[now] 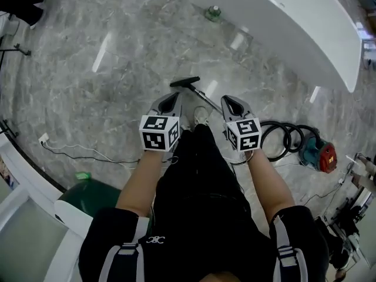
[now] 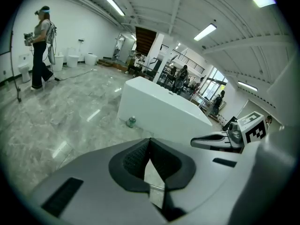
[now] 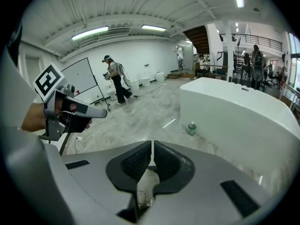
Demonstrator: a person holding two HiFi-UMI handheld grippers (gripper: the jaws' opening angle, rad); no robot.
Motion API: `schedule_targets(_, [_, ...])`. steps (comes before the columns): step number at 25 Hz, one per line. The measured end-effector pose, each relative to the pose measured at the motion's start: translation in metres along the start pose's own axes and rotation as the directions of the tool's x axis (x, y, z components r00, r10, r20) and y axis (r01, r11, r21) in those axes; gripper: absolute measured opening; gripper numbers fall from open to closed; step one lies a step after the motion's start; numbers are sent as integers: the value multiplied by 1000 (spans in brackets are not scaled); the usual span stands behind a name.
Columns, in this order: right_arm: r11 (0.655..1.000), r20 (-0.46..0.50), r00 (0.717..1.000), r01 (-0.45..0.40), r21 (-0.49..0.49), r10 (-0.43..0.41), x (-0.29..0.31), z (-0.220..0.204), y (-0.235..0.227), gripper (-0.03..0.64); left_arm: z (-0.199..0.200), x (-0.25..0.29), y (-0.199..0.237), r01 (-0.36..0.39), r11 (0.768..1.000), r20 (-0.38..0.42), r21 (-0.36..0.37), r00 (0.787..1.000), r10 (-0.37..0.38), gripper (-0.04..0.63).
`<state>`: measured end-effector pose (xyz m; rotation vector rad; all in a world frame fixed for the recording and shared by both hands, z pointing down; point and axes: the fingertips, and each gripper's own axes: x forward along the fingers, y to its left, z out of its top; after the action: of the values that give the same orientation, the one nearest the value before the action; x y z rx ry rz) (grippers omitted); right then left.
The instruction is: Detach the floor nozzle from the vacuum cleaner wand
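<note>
R gripper (image 3: 152, 149) jaws together, nothing btwn; L gripper (image 3: 96, 111) w/ marker cube in a hand at left; green bottle (image 3: 191, 128) on marble floor (image 3: 140, 116) just beside white counter (image 3: 234, 111); person (image 3: 115, 78) far back nr whiteboard (image 3: 79, 81).

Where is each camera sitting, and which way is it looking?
Head view: on the person's head, looking steeply down at the floor nozzle, both forearms, left gripper and right gripper.
Left gripper view: on the left gripper, looking past its shut jaws at the white counter.
Right gripper view: on the right gripper, same way, jaws shut.
Shared: all see the green bottle.
</note>
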<state>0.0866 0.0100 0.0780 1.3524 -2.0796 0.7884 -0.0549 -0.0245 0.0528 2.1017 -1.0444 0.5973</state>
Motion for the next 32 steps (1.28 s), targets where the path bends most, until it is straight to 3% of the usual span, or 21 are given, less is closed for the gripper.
schedule_targets(7, [999, -149, 987, -53, 6, 54, 103, -111, -19, 17, -73, 70, 38, -20, 999, -48, -40, 999, 18, 8])
schedule_targets(12, [992, -261, 965, -61, -106, 32, 183, -202, -32, 20, -128, 112, 69, -21, 998, -87, -61, 996, 16, 8])
schedule_targets(13, [989, -286, 958, -62, -137, 21, 201, -222, -36, 51, -139, 121, 76, -23, 998, -94, -63, 995, 17, 8])
schedule_targets(15, [980, -342, 940, -53, -190, -15, 238, -265, -49, 211, -159, 139, 94, -38, 998, -103, -56, 994, 33, 8])
schedule_targets(17, [977, -404, 914, -50, -208, -39, 273, -308, -61, 290, -182, 159, 115, -59, 997, -122, -44, 991, 53, 8])
schedule_targets(25, [966, -547, 831, -48, -256, -104, 370, -437, -97, 351, -256, 218, 155, -40, 999, -204, -24, 978, 34, 8])
schedule_targets(32, [917, -636, 768, -192, -349, -81, 430, -514, -104, 353, -288, 261, 175, -28, 999, -218, -33, 976, 20, 8])
